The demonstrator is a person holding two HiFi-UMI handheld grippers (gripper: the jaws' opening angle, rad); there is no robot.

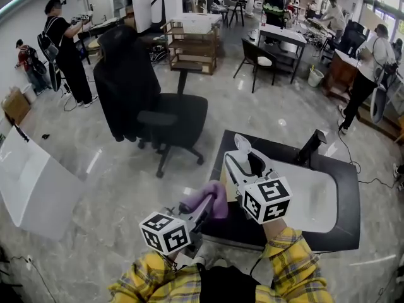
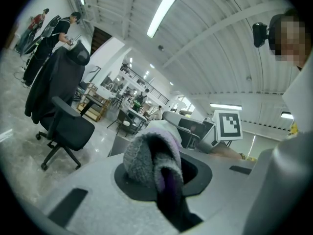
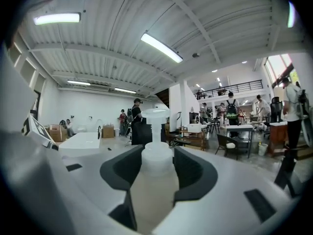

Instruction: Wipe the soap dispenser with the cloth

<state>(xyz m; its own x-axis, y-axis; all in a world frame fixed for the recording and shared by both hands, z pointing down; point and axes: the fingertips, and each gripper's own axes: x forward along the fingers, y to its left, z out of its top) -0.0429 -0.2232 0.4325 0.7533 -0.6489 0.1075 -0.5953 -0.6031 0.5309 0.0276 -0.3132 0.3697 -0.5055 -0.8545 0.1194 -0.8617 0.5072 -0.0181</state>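
Note:
In the head view my right gripper [image 1: 245, 168] is shut on a white pump soap dispenser [image 1: 242, 149], held upright above the near left corner of the black counter [image 1: 346, 201]. In the right gripper view the dispenser [image 3: 155, 177] stands between the dark pads [image 3: 193, 173], its pump head up. Just to the left, my left gripper [image 1: 203, 208] is shut on a bunched purple-grey cloth [image 1: 211, 197]. The cloth [image 2: 149, 160] fills the jaws in the left gripper view. Cloth and dispenser are close together; whether they touch I cannot tell.
A white sink bowl [image 1: 312, 197] with a black faucet [image 1: 312, 147] is set in the counter. A black office chair [image 1: 151, 103] draped with a jacket stands ahead on the left. A white basin [image 1: 31, 182] lies at far left. Several people work at desks farther off.

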